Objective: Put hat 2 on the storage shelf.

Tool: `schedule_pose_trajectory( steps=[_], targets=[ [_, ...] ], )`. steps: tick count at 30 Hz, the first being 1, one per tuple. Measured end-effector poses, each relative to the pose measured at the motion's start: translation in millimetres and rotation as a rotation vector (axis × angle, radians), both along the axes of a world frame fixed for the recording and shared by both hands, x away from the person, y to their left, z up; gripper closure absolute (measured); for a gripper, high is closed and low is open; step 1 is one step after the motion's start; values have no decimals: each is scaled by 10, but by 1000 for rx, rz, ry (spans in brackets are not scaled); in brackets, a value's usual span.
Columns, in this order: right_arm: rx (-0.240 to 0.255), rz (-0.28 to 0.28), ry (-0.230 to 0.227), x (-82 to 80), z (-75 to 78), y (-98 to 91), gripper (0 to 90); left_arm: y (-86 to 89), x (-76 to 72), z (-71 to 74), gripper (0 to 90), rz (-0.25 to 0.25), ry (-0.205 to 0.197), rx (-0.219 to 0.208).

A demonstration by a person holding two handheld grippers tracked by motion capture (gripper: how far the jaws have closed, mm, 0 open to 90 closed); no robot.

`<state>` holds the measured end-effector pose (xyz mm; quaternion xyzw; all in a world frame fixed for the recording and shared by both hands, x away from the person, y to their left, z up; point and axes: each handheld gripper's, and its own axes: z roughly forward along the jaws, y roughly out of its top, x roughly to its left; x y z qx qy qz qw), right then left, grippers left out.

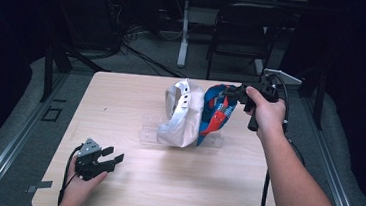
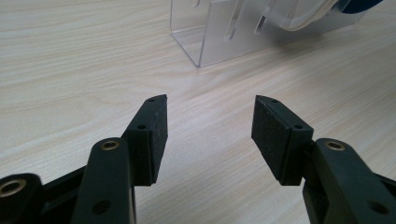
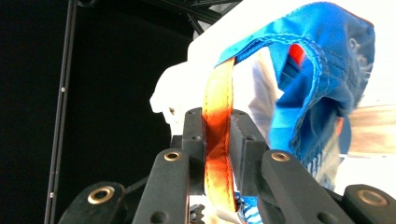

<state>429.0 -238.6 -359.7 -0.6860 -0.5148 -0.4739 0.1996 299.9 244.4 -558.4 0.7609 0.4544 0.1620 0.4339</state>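
The desk, a pale wood-grain top, is carrying a clear acrylic stand near its middle, and two caps are sitting on that stand side by side. The white cap is resting on the left part of the stand; the blue cap, with red and white markings, is standing just beside it on the right, touching it or nearly so. In the left claw's own view the stand is showing as clear upright walls with slots, with bare desk in front.

The right claw is reaching in from the far right side and is clamped on the blue cap's orange-edged band; its view shows the strip pinched flat between the two pads, with the blue cap hanging beyond. The left claw is resting low on the near left of the desk, well apart from the caps, jaws standing apart with nothing between them.

The step in hand looks to be the taking of the blue cap off the stand. The next move probably calls for a steady lift up and away from the white cap, keeping the pinch firm, since the thin band could slip and the neighbouring cap could be dragged along.
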Motion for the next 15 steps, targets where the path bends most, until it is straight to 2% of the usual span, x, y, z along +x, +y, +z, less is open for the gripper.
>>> schedule_pose_trajectory(
  steps=[11,15],
  targets=[
    [-21,-3,29,-23,-193,-40,782,5,2,-3,461,1,-6,3],
    [-30,-4,30,-34,-213,-65,779,3,0,0,461,1,-3,3]
  ],
)
